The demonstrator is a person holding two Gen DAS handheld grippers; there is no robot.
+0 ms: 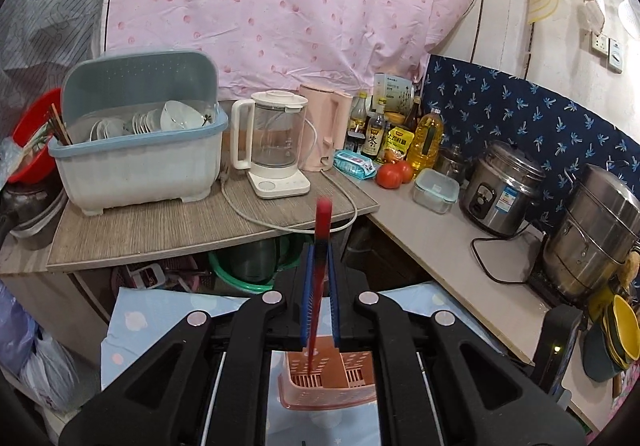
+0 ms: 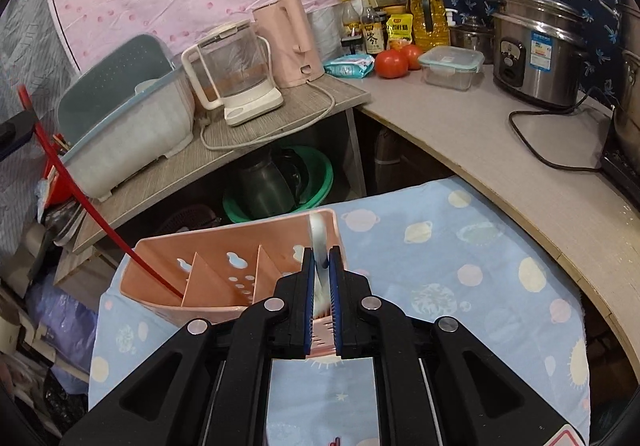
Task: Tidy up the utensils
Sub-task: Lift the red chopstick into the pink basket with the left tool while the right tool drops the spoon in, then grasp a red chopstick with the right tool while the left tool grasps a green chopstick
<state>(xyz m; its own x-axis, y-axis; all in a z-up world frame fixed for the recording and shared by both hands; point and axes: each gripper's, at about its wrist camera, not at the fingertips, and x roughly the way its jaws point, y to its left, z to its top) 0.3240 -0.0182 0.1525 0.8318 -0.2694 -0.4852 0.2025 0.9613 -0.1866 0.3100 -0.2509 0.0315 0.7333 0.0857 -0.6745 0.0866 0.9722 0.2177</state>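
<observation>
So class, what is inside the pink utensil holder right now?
The pink utensil holder has dividers; a red chopstick's tip stands in its left compartment, held by the left gripper. The right gripper hides part of the right compartment.

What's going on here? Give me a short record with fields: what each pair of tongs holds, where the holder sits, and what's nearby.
left tongs: shut on red chopstick, its tip down in the end compartment
right tongs: shut on white spoon, above the other end
pink utensil holder: three compartments, standing on blue planet-print cloth
nearby: dish rack, glass kettle, tomatoes, rice cooker
</observation>
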